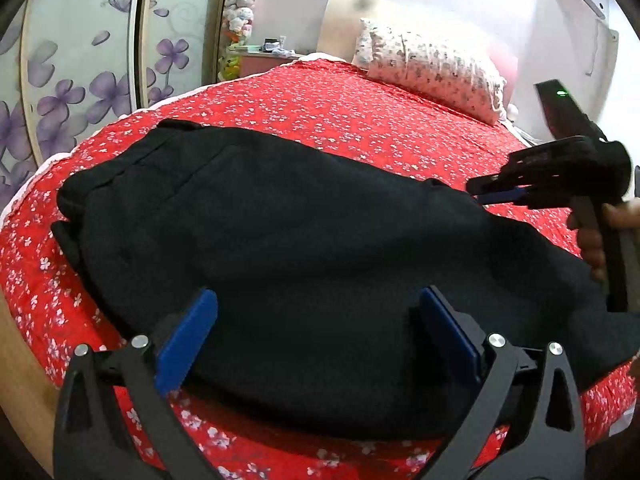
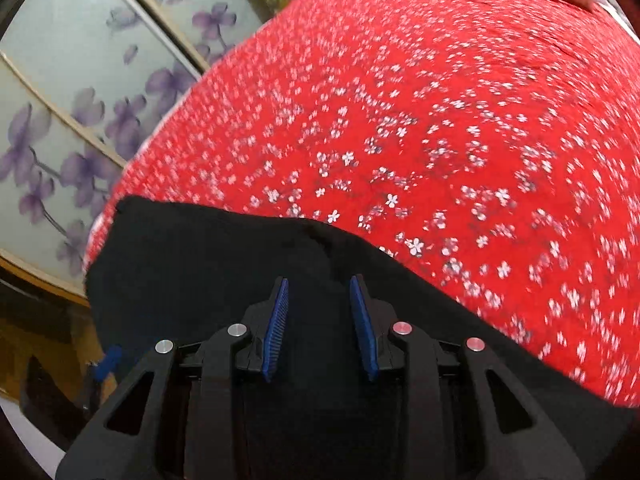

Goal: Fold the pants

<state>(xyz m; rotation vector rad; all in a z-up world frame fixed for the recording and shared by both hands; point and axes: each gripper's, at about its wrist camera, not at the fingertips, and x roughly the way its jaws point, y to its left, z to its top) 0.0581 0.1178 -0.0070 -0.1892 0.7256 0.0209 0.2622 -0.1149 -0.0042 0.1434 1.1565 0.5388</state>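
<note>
Black pants [image 1: 280,248] lie folded in a long bundle across the bed [image 1: 360,112], on its red bedspread with small white flowers.

Left tongs [image 1: 316,328]: spread wide, nothing pinched. The blue pads [image 1: 188,340] stand to either side above the near edge of the pants, the cloth lying ahead of and beneath them; actual contact cannot be confirmed.

Right tongs [image 2: 320,320]: parted by a moderate gap, no cloth seen between the blue pads [image 2: 276,332]. They point down over the black fabric, which fills the area beneath and just ahead of the tips; bare red bedspread lies beyond and to the right (this view is motion-blurred). In the left wrist view the right tongs [image 1: 492,192] appear to the right of the left pair, at the far end of the pants, with a hand [image 1: 596,240] on the grip.

A floral pillow [image 1: 432,64] sits well beyond both tongs at the head of the bed. Sliding doors with purple flowers [image 1: 80,92] stand to the left.
</note>
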